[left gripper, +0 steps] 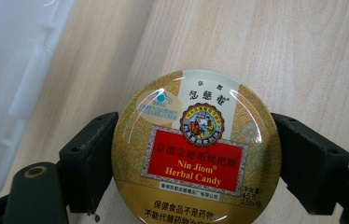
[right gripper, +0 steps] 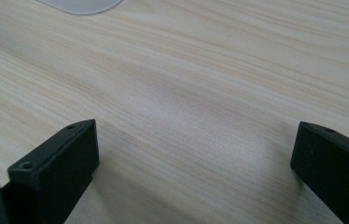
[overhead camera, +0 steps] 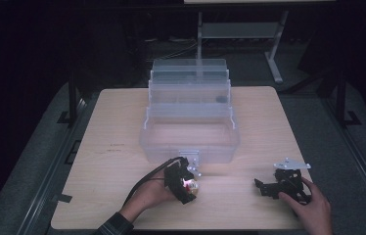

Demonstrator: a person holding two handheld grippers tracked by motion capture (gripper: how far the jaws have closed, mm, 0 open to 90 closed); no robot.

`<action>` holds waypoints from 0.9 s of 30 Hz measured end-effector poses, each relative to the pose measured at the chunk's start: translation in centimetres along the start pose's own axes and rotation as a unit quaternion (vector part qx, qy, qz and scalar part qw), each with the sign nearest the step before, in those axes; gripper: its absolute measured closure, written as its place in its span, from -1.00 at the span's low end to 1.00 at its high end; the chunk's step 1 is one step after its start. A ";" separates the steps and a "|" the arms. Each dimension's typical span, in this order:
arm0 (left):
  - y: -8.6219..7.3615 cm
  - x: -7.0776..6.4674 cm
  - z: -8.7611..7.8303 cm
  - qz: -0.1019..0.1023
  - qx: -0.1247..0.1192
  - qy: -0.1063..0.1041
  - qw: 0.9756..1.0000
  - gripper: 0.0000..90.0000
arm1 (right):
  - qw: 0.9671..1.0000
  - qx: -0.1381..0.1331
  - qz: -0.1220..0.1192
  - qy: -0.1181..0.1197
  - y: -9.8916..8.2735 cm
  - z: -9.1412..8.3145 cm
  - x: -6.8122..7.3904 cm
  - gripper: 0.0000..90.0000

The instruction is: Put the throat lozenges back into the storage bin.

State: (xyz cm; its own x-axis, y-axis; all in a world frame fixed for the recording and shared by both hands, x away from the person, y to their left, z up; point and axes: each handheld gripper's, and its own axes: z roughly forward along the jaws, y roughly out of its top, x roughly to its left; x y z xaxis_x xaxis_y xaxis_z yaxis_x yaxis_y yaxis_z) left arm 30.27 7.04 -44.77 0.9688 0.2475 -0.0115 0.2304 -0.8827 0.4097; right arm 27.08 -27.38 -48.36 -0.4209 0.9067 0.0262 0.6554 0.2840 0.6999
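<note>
Gold and glossy, a round candy tin (left gripper: pixel 196 149) with a red label reading "Nin Jiom Herbal Candy" sits pinched between the matte black jaws of the left gripper (overhead camera: pixel 183 182), held above the pale wood-grain table (overhead camera: pixel 117 147). Just beyond it stands a clear plastic tiered box (overhead camera: pixel 190 117), lid open. Well apart to the right, the right gripper (right gripper: pixel 193 163) rests with jaws spread over bare wood.

Round gold candy tin (left gripper: pixel 196 151) clamped between left gripper (left gripper: pixel 196 158) fingers (left gripper: pixel 88 161).
</note>
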 end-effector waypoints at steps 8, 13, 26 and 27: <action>0.0 0.1 0.0 -0.004 -0.002 -0.005 1.000 -0.57 | 1.000 0.000 0.000 0.000 0.0 0.0 0.0 -0.99; 0.0 0.0 -0.3 -0.010 -0.007 -0.013 1.000 -0.57 | 1.000 0.000 0.001 0.000 0.0 0.0 0.0 -0.99; -0.1 -0.2 -1.3 -0.013 -0.011 -0.023 1.000 -0.57 | 1.000 0.000 0.000 0.000 0.0 0.0 0.0 -0.99; -0.1 -0.2 -1.4 -0.014 -0.013 -0.024 1.000 -0.57 | 1.000 0.000 0.000 0.000 0.0 0.0 0.0 -0.99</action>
State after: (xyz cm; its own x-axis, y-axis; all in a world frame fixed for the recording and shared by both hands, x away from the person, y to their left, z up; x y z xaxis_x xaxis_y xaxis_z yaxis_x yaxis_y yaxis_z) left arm 29.93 7.62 -43.56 0.9653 0.2525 -0.0667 0.2560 -0.8650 0.4315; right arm 27.08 -27.38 -48.36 -0.4211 0.9067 0.0261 0.6550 0.2841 0.7002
